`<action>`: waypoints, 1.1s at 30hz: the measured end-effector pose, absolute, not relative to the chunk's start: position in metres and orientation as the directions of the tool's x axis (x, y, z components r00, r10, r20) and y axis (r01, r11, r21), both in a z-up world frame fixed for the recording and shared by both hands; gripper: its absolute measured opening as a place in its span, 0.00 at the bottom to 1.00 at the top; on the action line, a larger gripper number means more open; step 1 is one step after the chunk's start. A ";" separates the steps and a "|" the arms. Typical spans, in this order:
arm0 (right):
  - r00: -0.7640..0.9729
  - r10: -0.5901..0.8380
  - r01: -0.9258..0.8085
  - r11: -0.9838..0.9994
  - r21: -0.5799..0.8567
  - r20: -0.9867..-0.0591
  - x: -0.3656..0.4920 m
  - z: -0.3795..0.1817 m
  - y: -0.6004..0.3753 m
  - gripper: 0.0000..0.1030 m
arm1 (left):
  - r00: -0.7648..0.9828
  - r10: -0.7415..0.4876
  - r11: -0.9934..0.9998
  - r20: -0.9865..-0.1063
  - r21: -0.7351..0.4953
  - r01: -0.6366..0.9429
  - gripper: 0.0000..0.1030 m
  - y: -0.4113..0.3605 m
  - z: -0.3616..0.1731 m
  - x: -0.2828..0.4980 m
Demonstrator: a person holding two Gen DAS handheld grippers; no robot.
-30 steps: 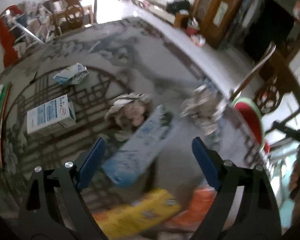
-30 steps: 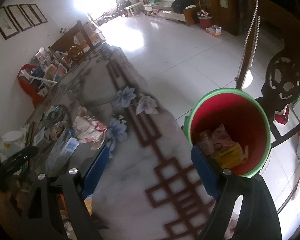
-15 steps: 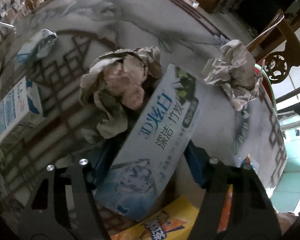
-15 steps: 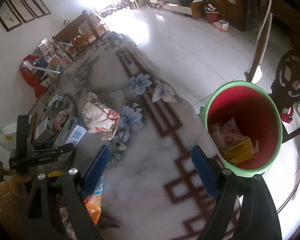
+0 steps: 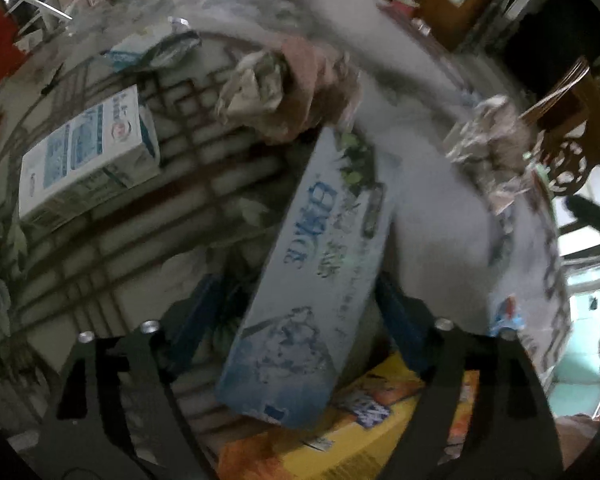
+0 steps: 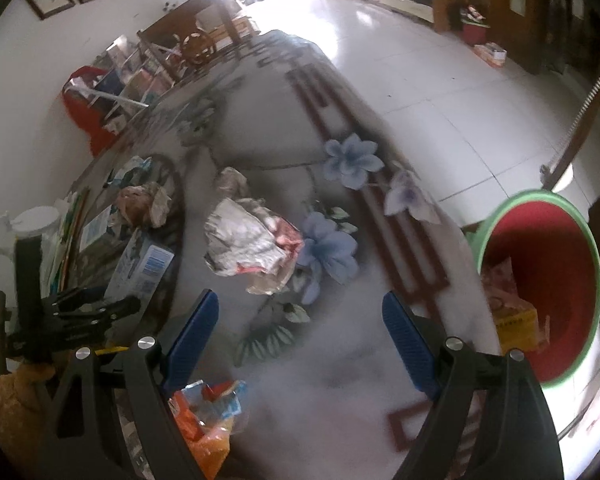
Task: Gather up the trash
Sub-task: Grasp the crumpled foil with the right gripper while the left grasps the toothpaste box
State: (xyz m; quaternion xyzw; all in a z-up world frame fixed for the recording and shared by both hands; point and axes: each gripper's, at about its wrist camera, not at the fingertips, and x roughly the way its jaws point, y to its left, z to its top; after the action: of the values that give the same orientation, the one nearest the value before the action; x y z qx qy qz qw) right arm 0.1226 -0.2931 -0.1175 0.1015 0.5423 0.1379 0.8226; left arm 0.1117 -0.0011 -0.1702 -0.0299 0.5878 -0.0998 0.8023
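My left gripper (image 5: 300,312) has its blue fingers on either side of a long pale-blue toothpaste box (image 5: 312,280); the jaws look closed against it. The same box (image 6: 142,266) and the left gripper (image 6: 80,316) show at the left of the right wrist view. My right gripper (image 6: 296,340) is open and empty above the patterned table (image 6: 340,360). A crumpled paper wad (image 6: 252,244) lies ahead of it. A red bin with a green rim (image 6: 540,280) stands off the table's right edge and holds some trash.
A blue-white carton (image 5: 88,152), a crumpled wad (image 5: 284,92), a blue-white wrapper (image 5: 152,48) and another wad (image 5: 492,152) lie on the table. A yellow-orange packet (image 5: 340,432) lies under the left gripper. An orange wrapper (image 6: 208,412) lies near the right gripper. Wooden chairs stand around.
My left gripper came down over the toothpaste box and its fingers narrowed onto it; the box now looks tilted up. The right gripper drifted left over the table, still open.
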 end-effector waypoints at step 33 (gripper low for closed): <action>0.346 0.344 -0.313 0.920 0.238 -0.873 0.183 -0.128 -0.237 0.78 | 0.262 -0.145 0.986 -0.954 -0.118 0.116 0.69 -0.029 -0.188 0.127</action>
State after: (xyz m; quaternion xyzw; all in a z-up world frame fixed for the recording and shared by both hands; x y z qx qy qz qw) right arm 0.1828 -0.2369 -0.1283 0.0145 0.5356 0.2001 0.8203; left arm 0.1270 -0.0294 -0.1875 -0.0118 0.6018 -0.0821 0.7943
